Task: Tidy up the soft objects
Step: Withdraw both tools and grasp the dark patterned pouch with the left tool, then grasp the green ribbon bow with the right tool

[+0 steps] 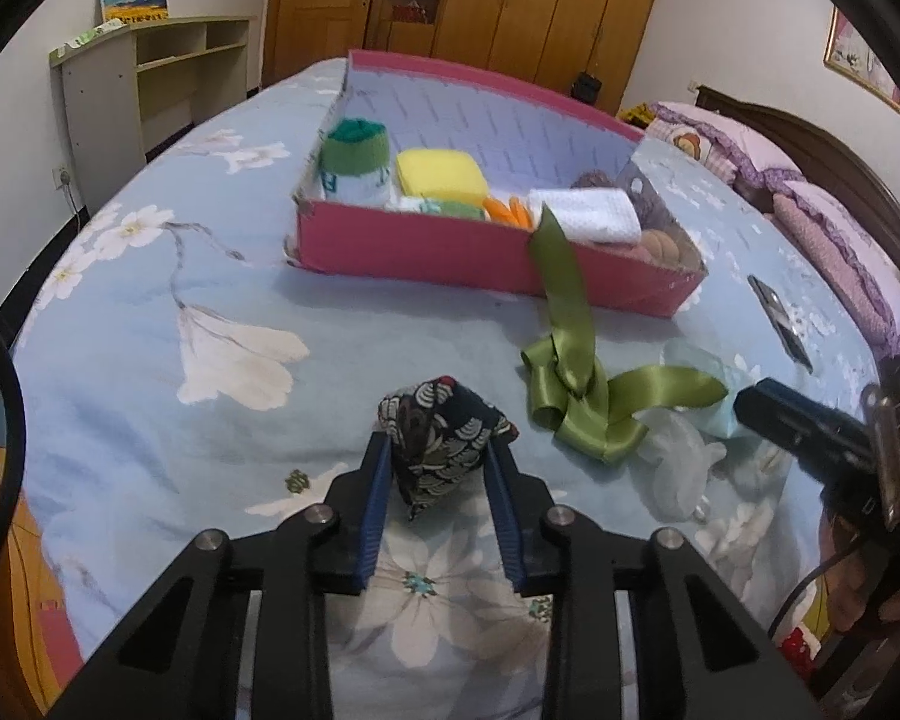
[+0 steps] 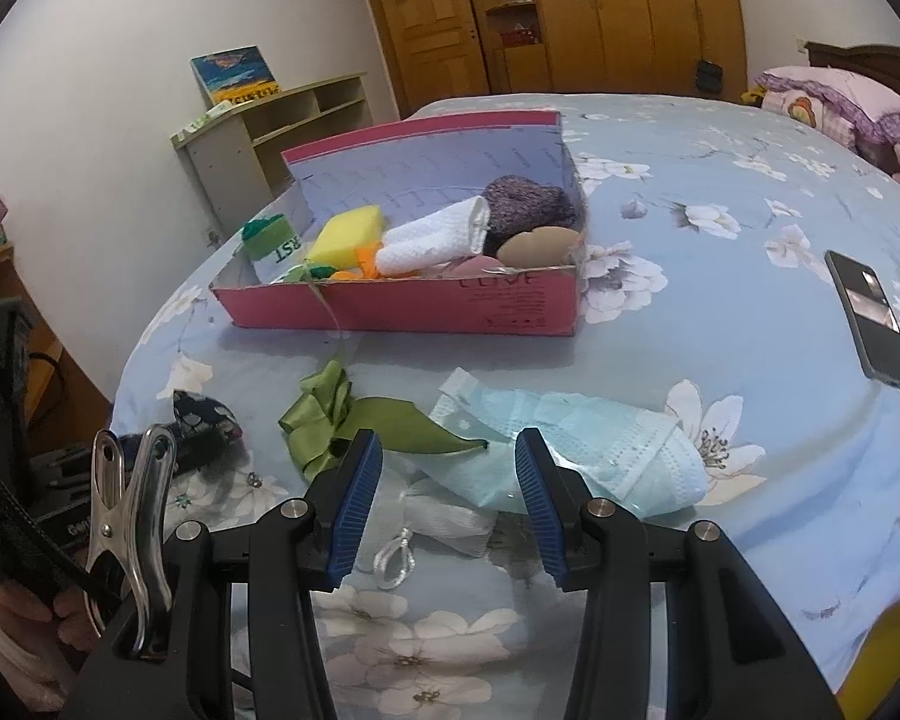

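Bedroom, wooden wardrobe at the back, floral blue bedspread as the work surface. Pink box sits mid-bed, already loaded: rolled green-and-white sock, yellow sponge, white folded cloth, purple knit piece. Left gripper has its jaws nearly closed, blue pads squeezing a dark patterned fabric pouch near the bed's front edge. Green satin ribbon lies bunched just right of the pouch, one tail draped up over the box wall. Right gripper stands partly open with nothing held, over a light blue face mask and a white drawstring bag. Black phone lies well apart on the right
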Demonstrator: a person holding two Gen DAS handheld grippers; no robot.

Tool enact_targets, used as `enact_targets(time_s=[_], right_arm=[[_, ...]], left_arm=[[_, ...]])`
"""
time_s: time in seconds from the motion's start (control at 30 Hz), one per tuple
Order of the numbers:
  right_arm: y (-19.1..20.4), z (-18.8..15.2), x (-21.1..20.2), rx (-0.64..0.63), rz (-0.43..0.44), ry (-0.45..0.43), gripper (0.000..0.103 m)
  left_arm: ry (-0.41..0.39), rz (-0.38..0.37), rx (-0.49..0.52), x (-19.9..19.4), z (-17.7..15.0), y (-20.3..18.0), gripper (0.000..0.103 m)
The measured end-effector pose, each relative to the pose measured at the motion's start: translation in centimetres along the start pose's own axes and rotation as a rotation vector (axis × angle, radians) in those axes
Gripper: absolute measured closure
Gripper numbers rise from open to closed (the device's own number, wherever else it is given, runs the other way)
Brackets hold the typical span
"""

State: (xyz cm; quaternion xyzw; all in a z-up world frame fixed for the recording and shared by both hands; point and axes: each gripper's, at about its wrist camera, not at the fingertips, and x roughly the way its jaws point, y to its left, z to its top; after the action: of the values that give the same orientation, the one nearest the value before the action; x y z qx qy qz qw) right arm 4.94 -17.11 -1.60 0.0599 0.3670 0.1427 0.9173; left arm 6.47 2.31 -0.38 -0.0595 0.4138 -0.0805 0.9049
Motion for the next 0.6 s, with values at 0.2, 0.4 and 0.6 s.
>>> enact_targets(time_s=[0.2, 0.4, 0.6], right_arm=[[2.2, 0.6, 0.4, -0.077, 0.018, 0.005, 0.055], [4.9, 1.2, 2.1, -0.158, 0.051, 0.039, 0.055], [6.9, 1.9, 4.5, -0.226, 0.052, 0.063, 0.055]], left_arm=[[-0.022, 0.033, -0.029, -0.5, 0.2, 1.2, 0.071], [-0.003, 0.037, -0.07, 0.0, -0.1, 2.7, 0.071], [0.009, 0.023, -0.091, 0.5, -0.3, 3.5, 0.071]])
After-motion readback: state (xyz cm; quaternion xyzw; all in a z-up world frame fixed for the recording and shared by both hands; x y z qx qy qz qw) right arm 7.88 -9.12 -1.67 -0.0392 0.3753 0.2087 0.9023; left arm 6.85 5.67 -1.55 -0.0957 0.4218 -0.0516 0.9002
